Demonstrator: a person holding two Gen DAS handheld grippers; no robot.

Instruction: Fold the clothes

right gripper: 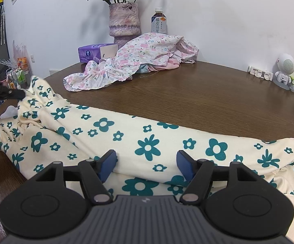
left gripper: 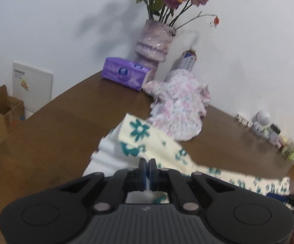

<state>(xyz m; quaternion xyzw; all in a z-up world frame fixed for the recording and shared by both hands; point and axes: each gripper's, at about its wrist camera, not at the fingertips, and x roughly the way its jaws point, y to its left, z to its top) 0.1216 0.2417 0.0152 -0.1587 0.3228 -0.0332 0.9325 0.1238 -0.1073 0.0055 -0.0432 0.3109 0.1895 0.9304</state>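
In the left wrist view, your left tool [left gripper: 147, 163] is clamped on an edge of the cream cotton garment with teal flowers [left gripper: 147, 140], lifting it off the brown wooden counter [left gripper: 65, 118]; the pink floral garment [left gripper: 179, 105] lies crumpled at one o'clock. In the right wrist view, your right tool [right gripper: 146, 158] hovers spread wide over the cream garment, which stretches from nine to four o'clock. It looks soft, light and limp; pinch hems or corners.
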